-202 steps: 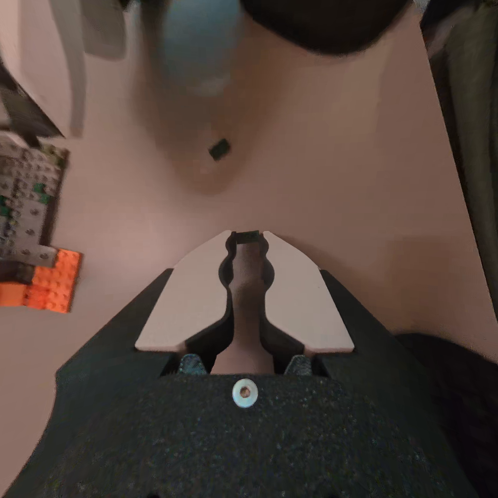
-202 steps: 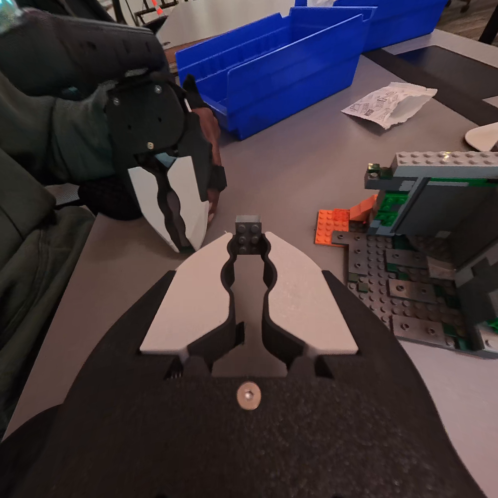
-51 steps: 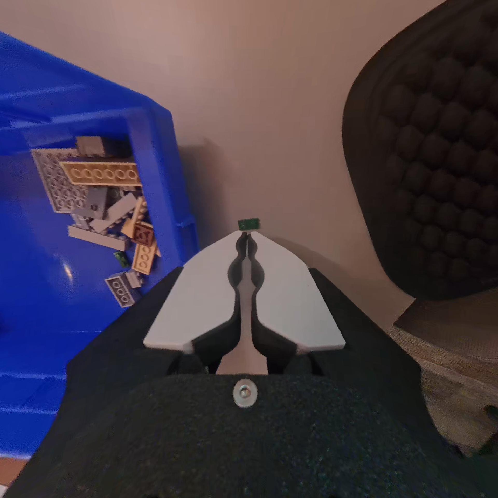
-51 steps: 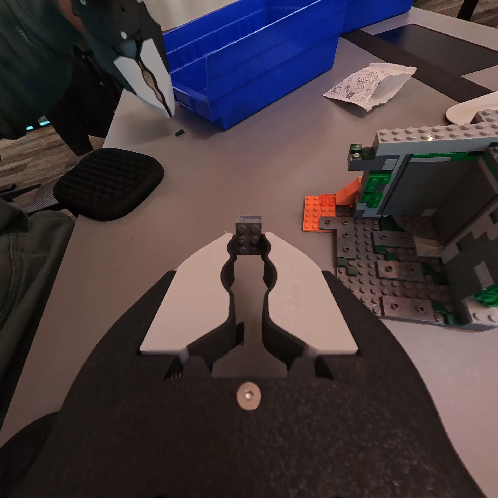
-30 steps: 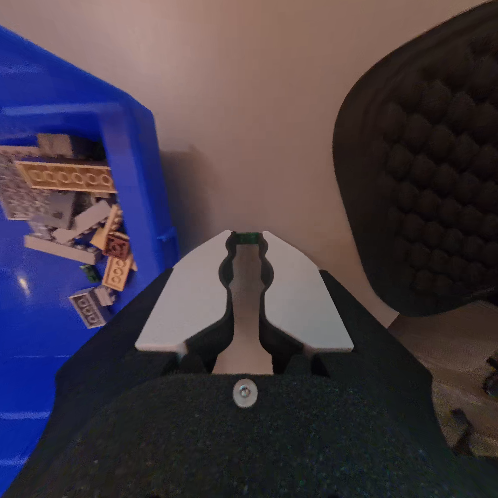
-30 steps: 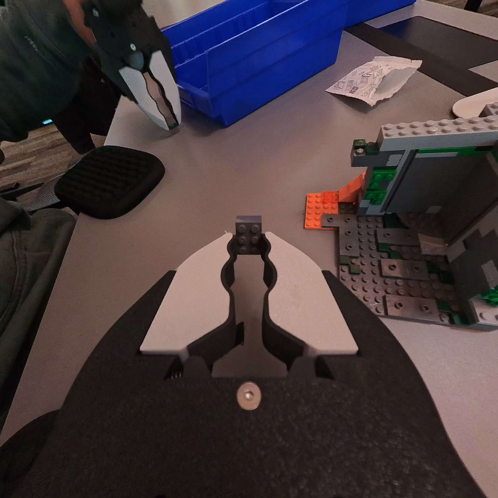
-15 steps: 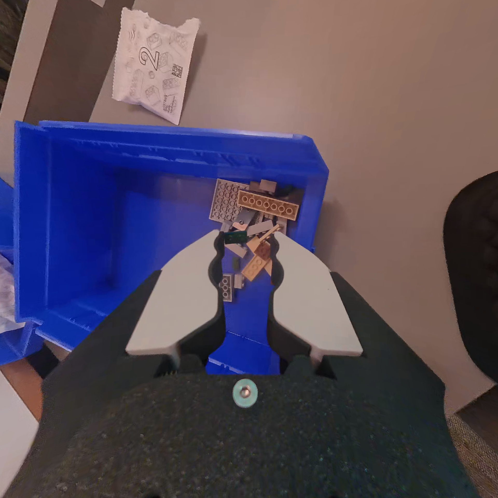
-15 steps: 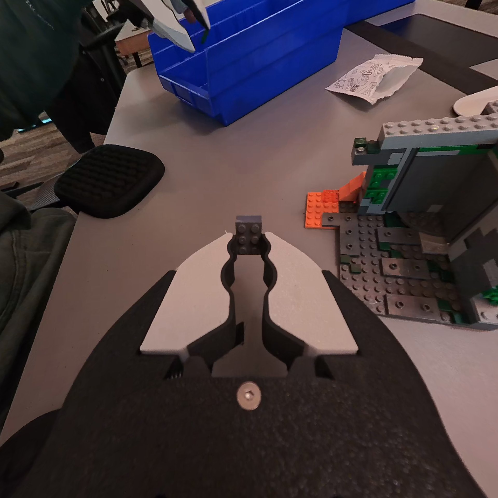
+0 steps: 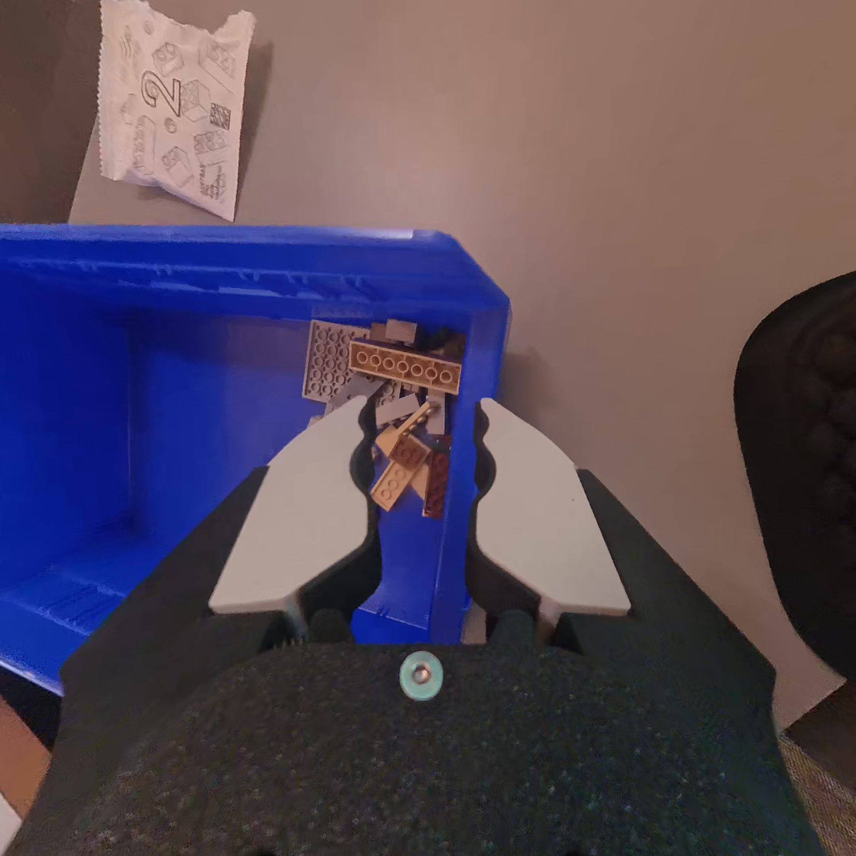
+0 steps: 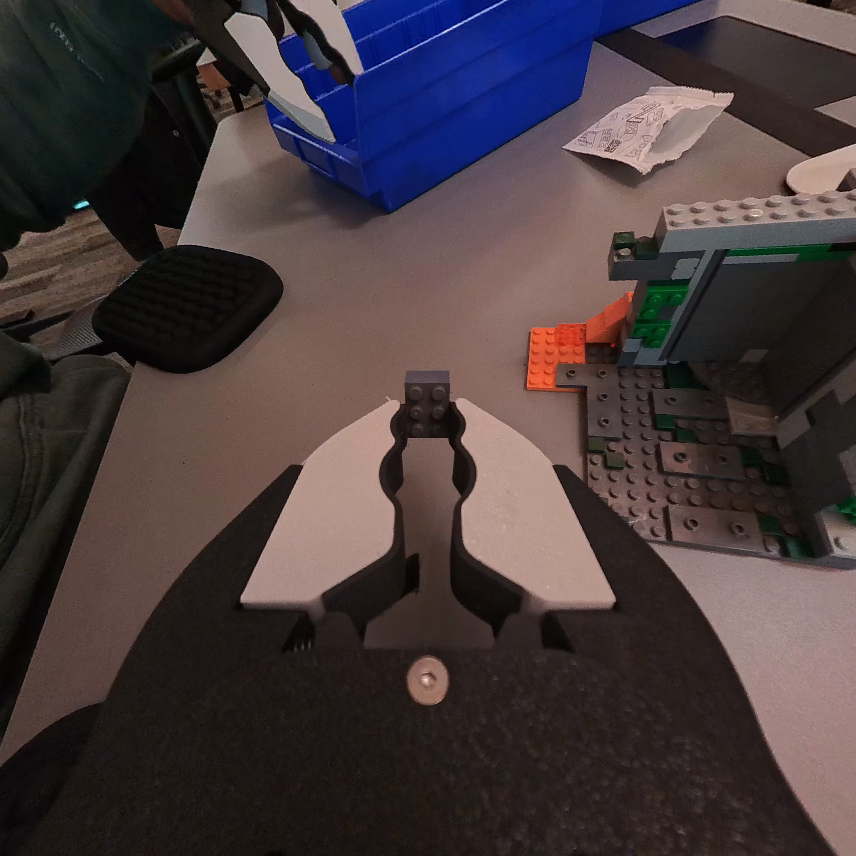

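Green plate gone from left gripper (image 9: 420, 407)

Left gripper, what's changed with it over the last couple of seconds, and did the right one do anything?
The left gripper picked a small green piece off the table beside the blue bin, carried it over the bin, then opened its jaws; the piece is gone from them, and they now stand wide over the loose bricks. The right gripper stayed shut on its dark grey brick above the table.

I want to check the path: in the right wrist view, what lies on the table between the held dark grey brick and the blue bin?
Nothing: between the dark grey brick in the right gripper and the blue bin, the right wrist view shows only bare grey table.
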`<state>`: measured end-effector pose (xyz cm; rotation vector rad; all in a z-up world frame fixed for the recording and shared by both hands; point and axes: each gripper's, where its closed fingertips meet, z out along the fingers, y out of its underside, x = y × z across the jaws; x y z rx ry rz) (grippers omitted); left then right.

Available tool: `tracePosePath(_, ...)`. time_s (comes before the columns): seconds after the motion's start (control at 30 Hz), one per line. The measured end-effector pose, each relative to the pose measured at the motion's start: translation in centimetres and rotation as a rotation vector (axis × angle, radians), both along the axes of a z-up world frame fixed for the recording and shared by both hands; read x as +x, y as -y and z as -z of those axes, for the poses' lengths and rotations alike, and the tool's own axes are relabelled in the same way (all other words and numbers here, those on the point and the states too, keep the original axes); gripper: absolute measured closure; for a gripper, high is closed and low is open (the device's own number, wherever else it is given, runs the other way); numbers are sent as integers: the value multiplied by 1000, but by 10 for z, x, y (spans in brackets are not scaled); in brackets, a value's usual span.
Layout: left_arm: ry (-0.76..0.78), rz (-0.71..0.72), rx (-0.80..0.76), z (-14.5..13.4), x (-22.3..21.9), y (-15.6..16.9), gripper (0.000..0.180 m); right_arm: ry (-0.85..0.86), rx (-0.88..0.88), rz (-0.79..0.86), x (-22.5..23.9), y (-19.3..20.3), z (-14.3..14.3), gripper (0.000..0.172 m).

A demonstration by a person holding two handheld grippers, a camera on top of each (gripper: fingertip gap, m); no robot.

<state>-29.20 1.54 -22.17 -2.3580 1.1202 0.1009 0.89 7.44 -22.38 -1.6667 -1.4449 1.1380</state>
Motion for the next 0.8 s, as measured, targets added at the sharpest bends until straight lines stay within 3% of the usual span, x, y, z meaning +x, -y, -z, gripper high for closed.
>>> tracePosePath(0.03,7,9,19,-3,4,-1,146,-1,1,0,0,0,0,155)
tracePosePath(0.3,208,224,279,-38,108,-6,180,-84,2,-50,-8,11,-13,155)
tracePosePath(0.47,278,402,463,-40,199,-8,160,-128,-21,-121,-16,29,-19,155)
tracePosePath(0.67,498,447,320,-21,271,-4,151,-67,68,-197,-26,50,-10,155)
tracePosePath(0.8,465,491,255,-7,278,-5,156,2,164,-237,-30,60,1,155)
